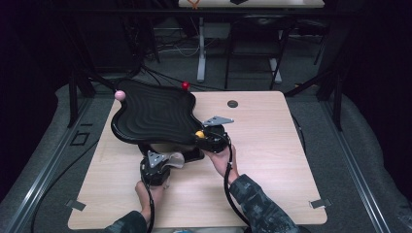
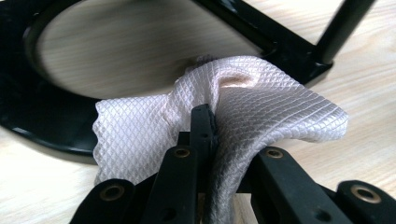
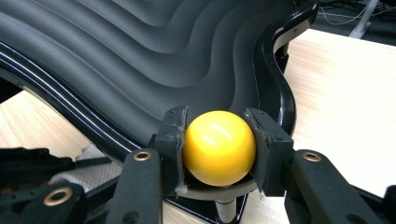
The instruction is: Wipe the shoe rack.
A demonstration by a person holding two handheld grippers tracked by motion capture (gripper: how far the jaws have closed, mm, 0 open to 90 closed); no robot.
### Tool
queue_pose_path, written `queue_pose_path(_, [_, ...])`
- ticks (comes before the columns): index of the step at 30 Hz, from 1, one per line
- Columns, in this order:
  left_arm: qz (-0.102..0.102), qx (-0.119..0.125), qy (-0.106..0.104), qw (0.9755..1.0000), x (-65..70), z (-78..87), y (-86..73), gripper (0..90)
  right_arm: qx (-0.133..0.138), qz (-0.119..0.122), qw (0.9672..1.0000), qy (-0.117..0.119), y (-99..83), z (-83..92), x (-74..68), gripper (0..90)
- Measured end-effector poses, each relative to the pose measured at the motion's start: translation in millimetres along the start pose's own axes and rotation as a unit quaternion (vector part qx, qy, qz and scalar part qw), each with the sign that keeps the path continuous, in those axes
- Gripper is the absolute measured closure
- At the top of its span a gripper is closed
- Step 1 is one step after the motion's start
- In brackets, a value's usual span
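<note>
Both grippers work at the near edge of a black wavy tray [image 1: 150, 114] that stands raised on a black stand [image 2: 42, 126] over the wooden table [image 1: 272, 160]. Clamped together, the left gripper [image 2: 203, 123] pinches a fold of white waffle-weave cloth [image 2: 280, 107]; in the left gripper view the cloth bunches up around the closed jaws and drapes to both sides, its far edge touching the stand's ring-shaped base on the tabletop. From the high view, the left gripper [image 1: 156, 162] sits just below the tray's near edge, with the cloth [image 1: 174, 159] showing pale beside it.

The right gripper [image 3: 219, 140] has its jaws clamped on a yellow ball [image 3: 218, 147], one pad pressing each side. That ball sits on a short post at the tray's rim, right at the edge of the rippled black surface. In the high view the right gripper [image 1: 206, 137] holds the yellow ball [image 1: 199, 134] at the tray's near right corner. A pink ball [image 1: 119, 95] stands at the tray's far left corner and a red ball [image 1: 185, 86] at its far edge. The two grippers are near each other but apart.
</note>
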State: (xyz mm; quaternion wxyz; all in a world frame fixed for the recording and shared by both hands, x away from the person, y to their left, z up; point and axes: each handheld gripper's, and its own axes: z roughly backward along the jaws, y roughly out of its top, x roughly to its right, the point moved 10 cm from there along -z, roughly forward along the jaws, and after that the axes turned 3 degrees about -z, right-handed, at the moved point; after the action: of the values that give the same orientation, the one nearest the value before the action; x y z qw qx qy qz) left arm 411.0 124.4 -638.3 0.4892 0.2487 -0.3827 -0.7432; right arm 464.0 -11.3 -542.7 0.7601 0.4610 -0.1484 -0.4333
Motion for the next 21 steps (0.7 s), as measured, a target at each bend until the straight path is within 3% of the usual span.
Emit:
queue_pose_path(8, [0.018,-0.001,0.034,0.9993,-30.0,6.5,-3.6,82.8,-0.001,0.002,1.0000,0.001,0.2,0.0,0.1,59.9])
queue_pose_path(16, [0.042,-0.012,0.074,0.9963,-67.5,9.8,-7.6,82.8,-0.001,0.003,1.0000,0.002,0.2,-0.2,0.1,60.0])
queue_pose_path(21, [0.035,-0.005,0.090,0.9954,-79.4,7.7,-3.8,82.8,-0.001,0.003,1.0000,0.001,0.2,-0.2,0.1,60.0])
